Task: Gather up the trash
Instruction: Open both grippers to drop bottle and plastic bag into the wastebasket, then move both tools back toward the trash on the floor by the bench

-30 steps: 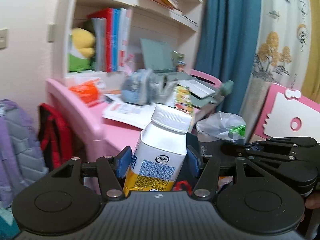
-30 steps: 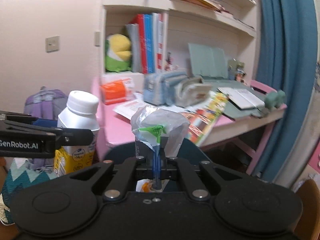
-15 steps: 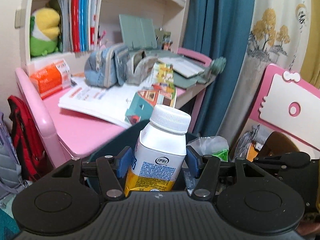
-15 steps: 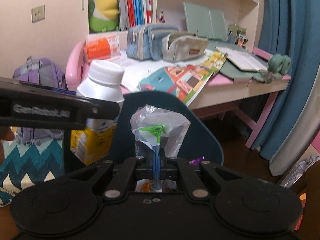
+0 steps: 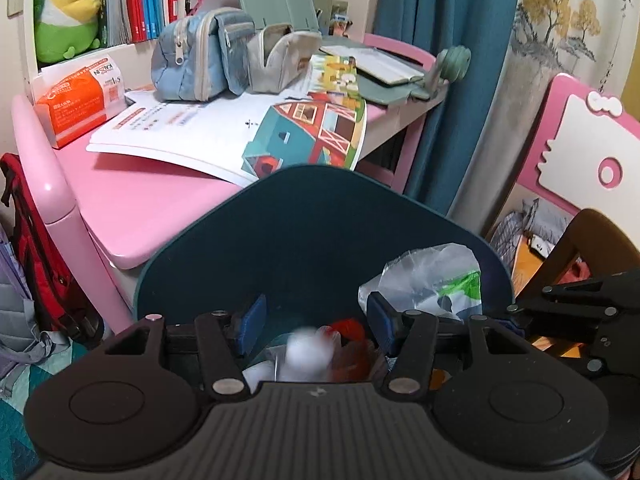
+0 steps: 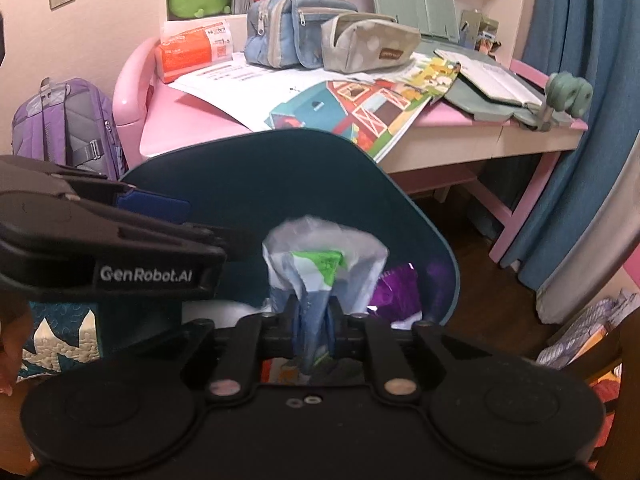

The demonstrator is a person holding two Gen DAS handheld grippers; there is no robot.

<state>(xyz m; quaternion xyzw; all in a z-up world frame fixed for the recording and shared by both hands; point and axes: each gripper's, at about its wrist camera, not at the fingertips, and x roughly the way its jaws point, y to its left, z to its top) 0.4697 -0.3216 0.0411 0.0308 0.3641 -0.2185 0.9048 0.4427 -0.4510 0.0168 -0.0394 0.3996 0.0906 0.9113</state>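
A dark teal trash bin point(image 5: 320, 172) stands under both grippers, in front of the pink desk. My left gripper point(image 5: 315, 328) hangs open over the bin's mouth with nothing between its pads. Below it the white milk bottle point(image 5: 308, 354) shows as a blur among the trash inside. My right gripper point(image 6: 313, 328) is over the same bin point(image 6: 280, 136) and its jaws are opening. The crumpled clear wrapper with green print point(image 6: 320, 264) still stands between its blue pads. In the left wrist view that wrapper point(image 5: 432, 276) sits at the bin's right rim.
The pink desk point(image 5: 160, 200) behind the bin carries an open picture book point(image 5: 304, 136), pencil cases point(image 5: 200, 64) and an orange tissue pack point(image 5: 80, 96). A purple backpack point(image 6: 60, 128) leans at the left, a blue curtain point(image 6: 580, 120) hangs at the right.
The milk bottle left the left gripper's jaws and dropped into the bin. Both grippers sank and tipped down over the bin. The right pads parted slightly around the wrapper.
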